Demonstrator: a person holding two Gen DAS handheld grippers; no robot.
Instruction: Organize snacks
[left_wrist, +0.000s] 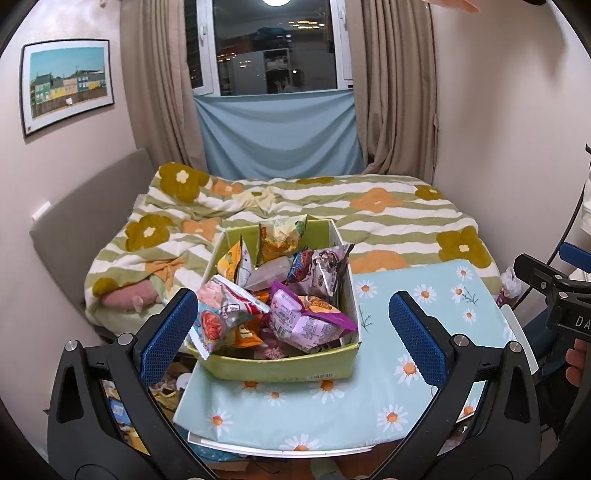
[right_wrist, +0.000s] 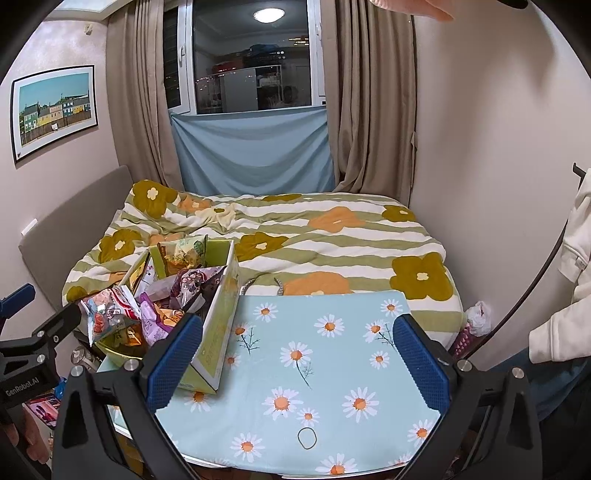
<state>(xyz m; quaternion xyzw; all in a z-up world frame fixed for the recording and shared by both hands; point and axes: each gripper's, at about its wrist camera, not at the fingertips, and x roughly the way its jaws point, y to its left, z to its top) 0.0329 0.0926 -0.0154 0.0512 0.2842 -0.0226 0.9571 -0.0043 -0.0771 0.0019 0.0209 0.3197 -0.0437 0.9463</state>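
Snack packets fill the green box at the counter's left edge; both the left gripper and the right gripper hang released, so sorting may be starting or finished.

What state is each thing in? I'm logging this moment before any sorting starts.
left gripper: open, empty, facing the box.
right gripper: open, empty, over the cloth.
snack box: lidless, piled full with packets.
snack packets: appear sealed, jumbled, some overhang the rim.
daisy cloth: spread flat.
hair tie: lying loose on the cloth.
curtains: drawn apart.
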